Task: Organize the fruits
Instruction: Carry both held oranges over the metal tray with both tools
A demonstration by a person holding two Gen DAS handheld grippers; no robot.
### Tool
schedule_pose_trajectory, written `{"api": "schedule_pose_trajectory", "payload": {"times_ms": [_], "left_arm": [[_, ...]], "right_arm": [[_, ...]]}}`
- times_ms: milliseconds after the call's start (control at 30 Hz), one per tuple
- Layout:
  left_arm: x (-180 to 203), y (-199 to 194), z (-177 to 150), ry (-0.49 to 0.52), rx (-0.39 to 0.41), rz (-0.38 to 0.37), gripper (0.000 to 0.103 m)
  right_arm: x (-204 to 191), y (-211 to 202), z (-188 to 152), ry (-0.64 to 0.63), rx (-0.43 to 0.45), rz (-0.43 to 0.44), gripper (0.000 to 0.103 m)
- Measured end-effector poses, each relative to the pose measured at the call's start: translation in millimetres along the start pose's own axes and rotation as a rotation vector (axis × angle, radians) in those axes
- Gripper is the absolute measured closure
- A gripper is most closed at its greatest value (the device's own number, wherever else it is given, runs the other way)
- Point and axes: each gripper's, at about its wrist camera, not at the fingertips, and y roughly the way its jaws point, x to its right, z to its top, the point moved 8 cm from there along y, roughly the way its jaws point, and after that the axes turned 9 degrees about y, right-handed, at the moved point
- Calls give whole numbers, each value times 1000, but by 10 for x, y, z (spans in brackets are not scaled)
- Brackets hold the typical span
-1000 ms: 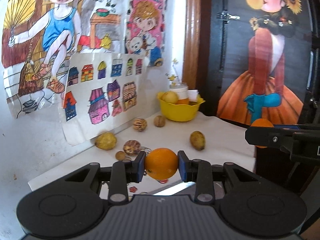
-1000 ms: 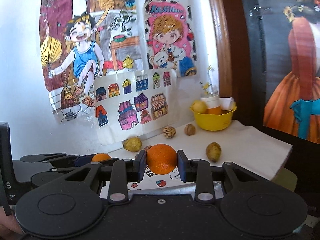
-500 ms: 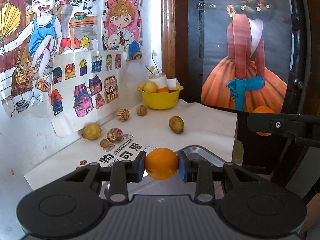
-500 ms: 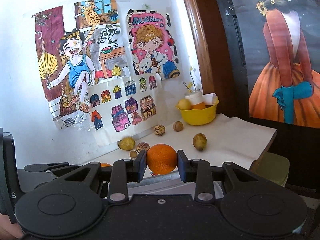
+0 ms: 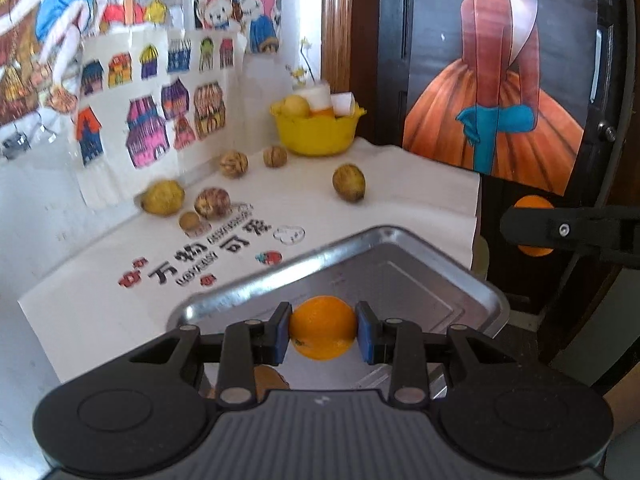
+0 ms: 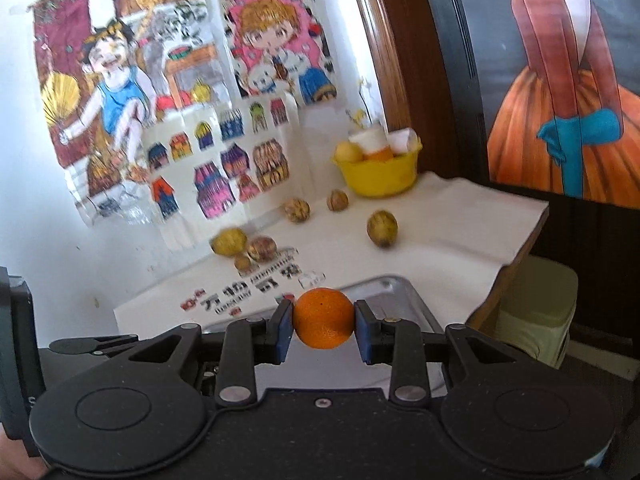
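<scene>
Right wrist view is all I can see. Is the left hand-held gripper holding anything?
Observer: Yes. The left hand-held gripper is shut on an orange.
Operator: Is it over the tray?
Observer: In the left wrist view the orange shows against the inside of the metal tray, near its middle.
Operator: Anything in the tray?
Observer: A brownish fruit shows under the fingers at the near end. I cannot tell what kind it is.
</scene>
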Motion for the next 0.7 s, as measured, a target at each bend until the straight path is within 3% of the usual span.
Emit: {"api": "schedule_pose_trajectory", "payload": {"times_ms": [267,700], "left_arm": [[19,352,-154,-32,-65,-33,66],[56,630,-297,-20,-121,-27,66]], "right_arm": [[221,414,-212,-13,-98,-60,69],[422,891,-477,-57,-188,-120,69]]}}
